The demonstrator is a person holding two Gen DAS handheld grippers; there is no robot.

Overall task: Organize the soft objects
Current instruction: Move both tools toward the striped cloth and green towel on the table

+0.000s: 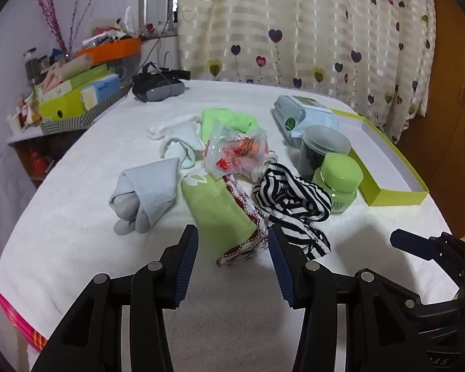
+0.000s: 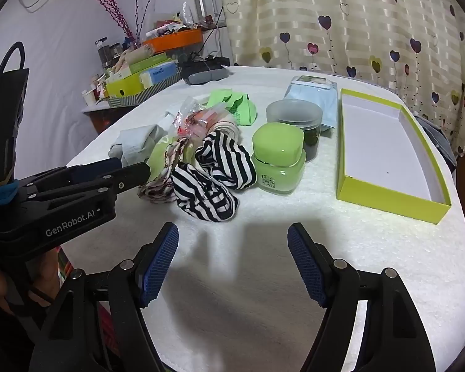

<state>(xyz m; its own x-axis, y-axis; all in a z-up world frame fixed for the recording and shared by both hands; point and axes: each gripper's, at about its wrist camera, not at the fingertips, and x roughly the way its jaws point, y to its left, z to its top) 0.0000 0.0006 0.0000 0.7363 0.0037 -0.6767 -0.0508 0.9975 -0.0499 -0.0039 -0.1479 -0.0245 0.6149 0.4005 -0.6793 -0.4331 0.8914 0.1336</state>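
Approaching the pile is the step in hand: the left gripper (image 1: pixel 232 245) hovers with its jaws well apart and empty, straddling the near end of the green sock (image 1: pixel 220 214) on the white-covered table (image 1: pixel 77 232); the right gripper (image 2: pixel 232 248) also stands wide open, holding nothing, just short of the striped cloth (image 2: pixel 214 179). Soft items lie heaped mid-table beside the green jar (image 2: pixel 277 161); the open green box (image 2: pixel 387 142) sits empty to the right, well apart. Judged next move: lower, close on one sock, carry it clear; the intended destination cannot be told.

Fluffy white towel cover (image 2: pixel 294 232), glossy green jar (image 2: pixel 278 161), probably cardboard box (image 2: pixel 390 200).
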